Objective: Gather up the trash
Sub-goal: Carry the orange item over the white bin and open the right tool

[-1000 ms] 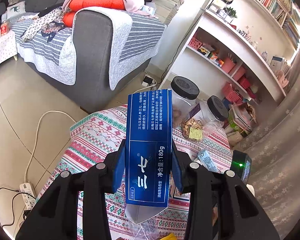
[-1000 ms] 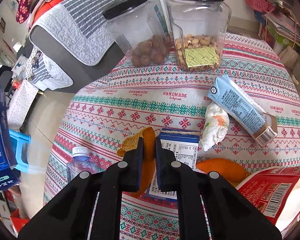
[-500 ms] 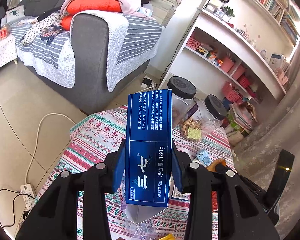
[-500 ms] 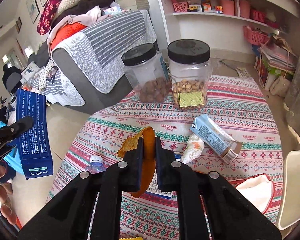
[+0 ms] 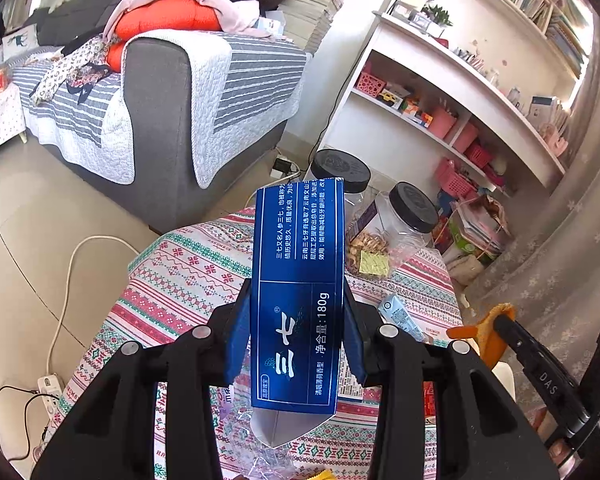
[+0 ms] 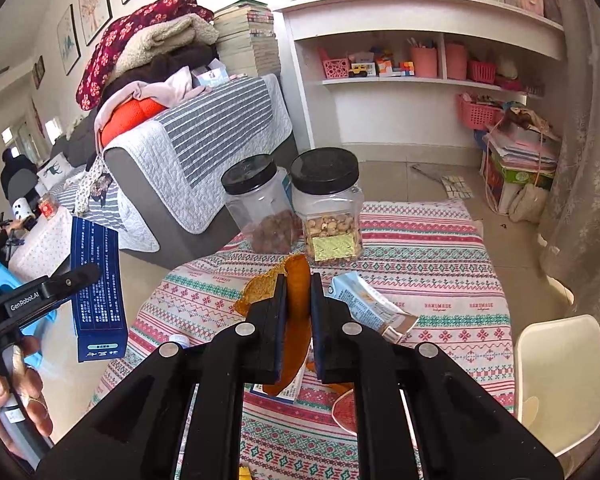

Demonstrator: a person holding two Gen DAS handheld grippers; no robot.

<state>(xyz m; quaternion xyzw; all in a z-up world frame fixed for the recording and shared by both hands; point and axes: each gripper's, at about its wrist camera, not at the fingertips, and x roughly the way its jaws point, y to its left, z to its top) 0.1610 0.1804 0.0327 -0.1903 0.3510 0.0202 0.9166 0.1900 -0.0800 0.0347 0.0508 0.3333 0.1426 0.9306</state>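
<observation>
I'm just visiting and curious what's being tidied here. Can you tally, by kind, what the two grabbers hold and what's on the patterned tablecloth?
Blue toothpaste box, in the left gripper: 1
Orange peel, in the right gripper: 1
Black-lidded clear jars on the tablecloth: 2
Pale blue drink carton, lying on its side: 1
Total: 5
Smaller scraps under the grippers are too hidden to count.

Low table with patterned cloth point(image 6: 420, 248) carries two black-lidded jars point(image 6: 332, 208), a pale blue carton point(image 6: 364, 304) lying flat, a printed leaflet and a red packet.
</observation>
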